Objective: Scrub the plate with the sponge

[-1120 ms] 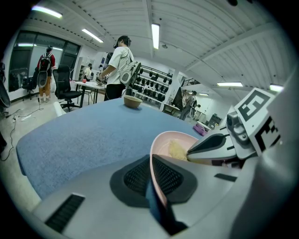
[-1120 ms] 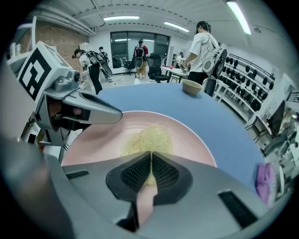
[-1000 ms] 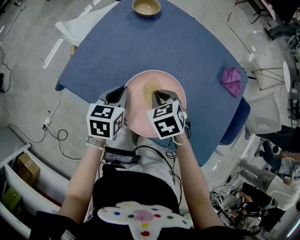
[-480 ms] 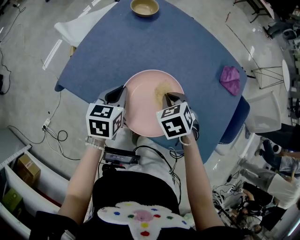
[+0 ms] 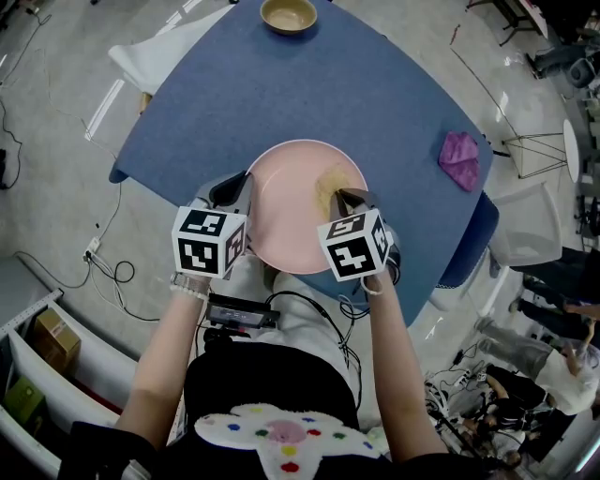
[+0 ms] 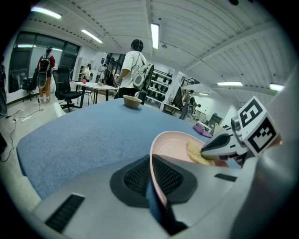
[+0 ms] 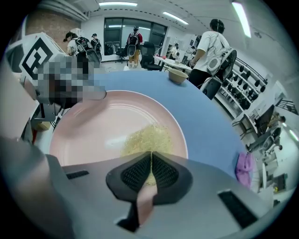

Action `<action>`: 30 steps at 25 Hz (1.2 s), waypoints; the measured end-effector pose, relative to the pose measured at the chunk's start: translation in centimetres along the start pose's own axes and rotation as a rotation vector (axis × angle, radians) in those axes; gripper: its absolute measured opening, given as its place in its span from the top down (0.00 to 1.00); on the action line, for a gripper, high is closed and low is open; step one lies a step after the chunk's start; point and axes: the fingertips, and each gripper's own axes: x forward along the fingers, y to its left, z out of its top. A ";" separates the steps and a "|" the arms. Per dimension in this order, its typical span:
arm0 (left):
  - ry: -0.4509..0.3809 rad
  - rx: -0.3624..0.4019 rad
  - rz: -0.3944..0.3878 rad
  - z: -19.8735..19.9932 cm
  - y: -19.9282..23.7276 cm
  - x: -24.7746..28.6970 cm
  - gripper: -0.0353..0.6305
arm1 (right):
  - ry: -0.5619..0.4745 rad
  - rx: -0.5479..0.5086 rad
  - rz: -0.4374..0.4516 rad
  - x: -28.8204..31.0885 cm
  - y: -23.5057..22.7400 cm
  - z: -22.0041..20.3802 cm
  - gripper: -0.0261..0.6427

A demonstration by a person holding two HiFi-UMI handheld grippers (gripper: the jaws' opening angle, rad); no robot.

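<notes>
The left hand-held gripper (image 6: 150, 164) pinches the rim of the pink plate (image 5: 286, 206) on the table (image 5: 309, 94). The right hand-held gripper (image 7: 151, 162) seems to squeeze the sponge (image 7: 148, 136) (soft, squashy) against it. The plate is hard and slippery, so hold its edge.

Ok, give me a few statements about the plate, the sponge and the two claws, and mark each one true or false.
The left claw is shut on the pink plate at its rim. True.
The right claw holds the purple cloth. False: it grips the yellow sponge; the cloth lies apart on the table.
The sponge touches the plate. True.
The bowl sits on the plate. False: it stands at the table's far edge.
</notes>
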 end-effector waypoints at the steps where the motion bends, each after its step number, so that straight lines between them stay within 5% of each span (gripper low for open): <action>1: 0.000 0.000 0.000 0.0 0.0 0.0 0.91 | -0.001 -0.005 -0.006 0.0 0.1 0.0 0.94; 30: -0.004 0.006 0.006 0.1 0.0 0.1 0.91 | -0.125 -0.232 0.197 -0.7 11.0 3.5 0.94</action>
